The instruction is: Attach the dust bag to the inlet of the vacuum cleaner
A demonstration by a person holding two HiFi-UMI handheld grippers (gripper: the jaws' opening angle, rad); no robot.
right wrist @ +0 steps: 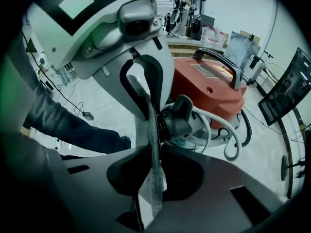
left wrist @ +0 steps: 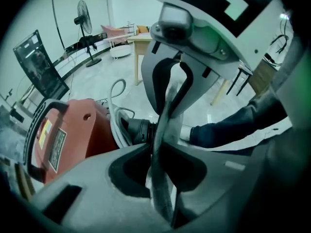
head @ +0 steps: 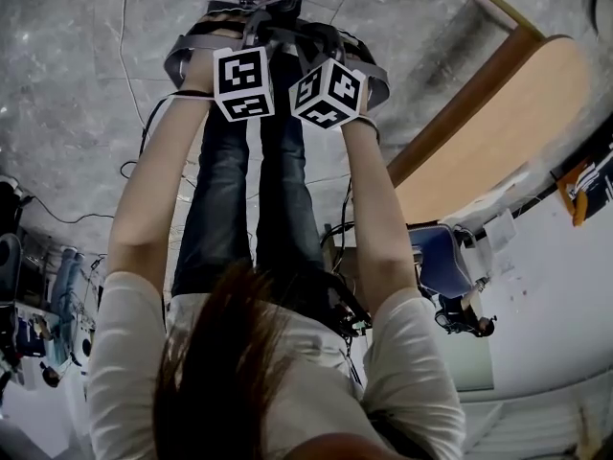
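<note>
1. Down by the person's feet, I have both grippers aimed steeply at the floor, side by side and facing each other.
2. The left gripper (left wrist: 154,147) is clenched on a thin edge of the dust bag (left wrist: 163,198). The right gripper (right wrist: 155,147) pinches the bag's opposite edge in the same way.
3. The bag hangs between the two, its gripped edge running upright along each pair of jaws.
4. The relation that matters: a black round fitting (right wrist: 177,120), which I take to be the inlet, sits just past the bag on the red vacuum cleaner (right wrist: 209,81), close against it. I judge neither hand clearly nearer.
5. A white hose (right wrist: 228,130) loops beside that fitting, so I would push squarely.
6. The floor (head: 77,84) is grey and marbled. A wooden table (head: 488,132) stands to one side, and a fan (left wrist: 83,18) stands farther off.
</note>
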